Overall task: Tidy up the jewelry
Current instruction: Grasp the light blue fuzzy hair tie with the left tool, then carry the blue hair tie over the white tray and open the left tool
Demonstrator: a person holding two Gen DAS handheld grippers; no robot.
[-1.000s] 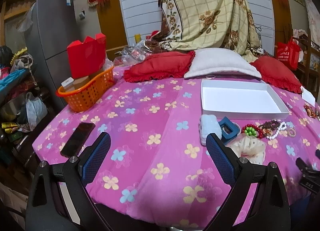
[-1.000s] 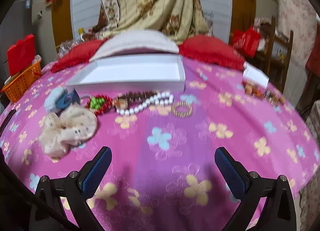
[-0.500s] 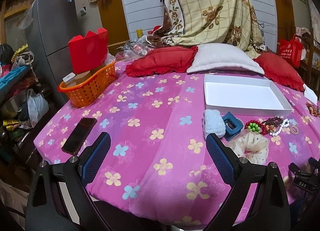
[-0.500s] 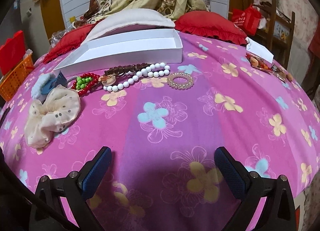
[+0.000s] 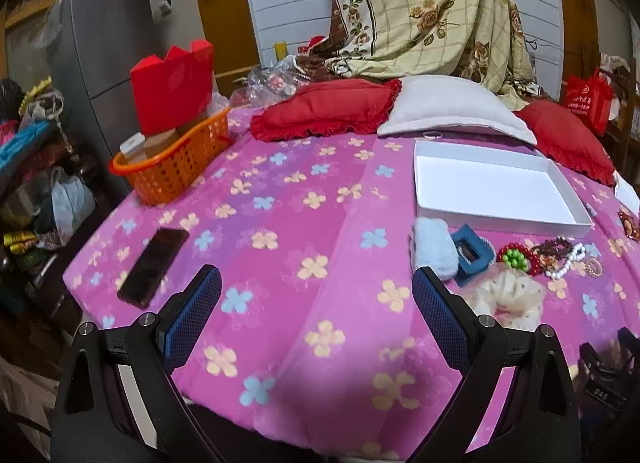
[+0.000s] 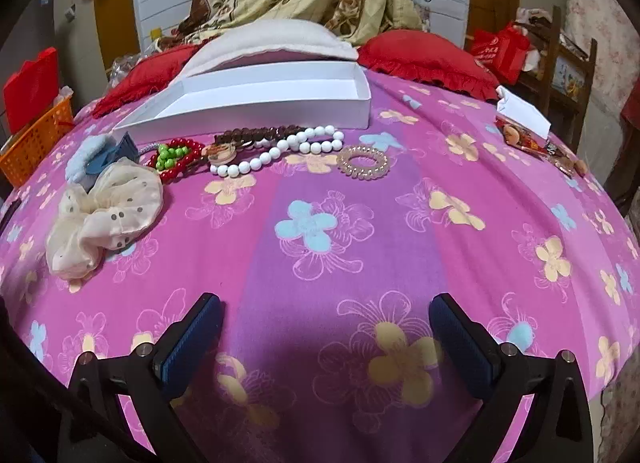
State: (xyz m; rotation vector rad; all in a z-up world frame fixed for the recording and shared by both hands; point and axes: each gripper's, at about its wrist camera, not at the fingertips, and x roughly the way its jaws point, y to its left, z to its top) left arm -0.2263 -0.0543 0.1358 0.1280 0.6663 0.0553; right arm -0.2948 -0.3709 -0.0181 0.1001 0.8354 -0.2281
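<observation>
Pink flowered cloth (image 6: 320, 199) is spread beneath both wide-spread, empty tools: right gripper (image 6: 325, 327), left gripper (image 5: 317, 295). Beads (image 6: 280, 147) are laid ahead-left of the right one, before a white tray (image 6: 256, 111); red pillows (image 5: 328, 111) are seen beyond.

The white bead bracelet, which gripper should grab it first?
Probably the right gripper. The white bead bracelet lies almost straight ahead of its open jaws, in front of the white box. For the left gripper, the bracelet sits far off to its right.
</observation>
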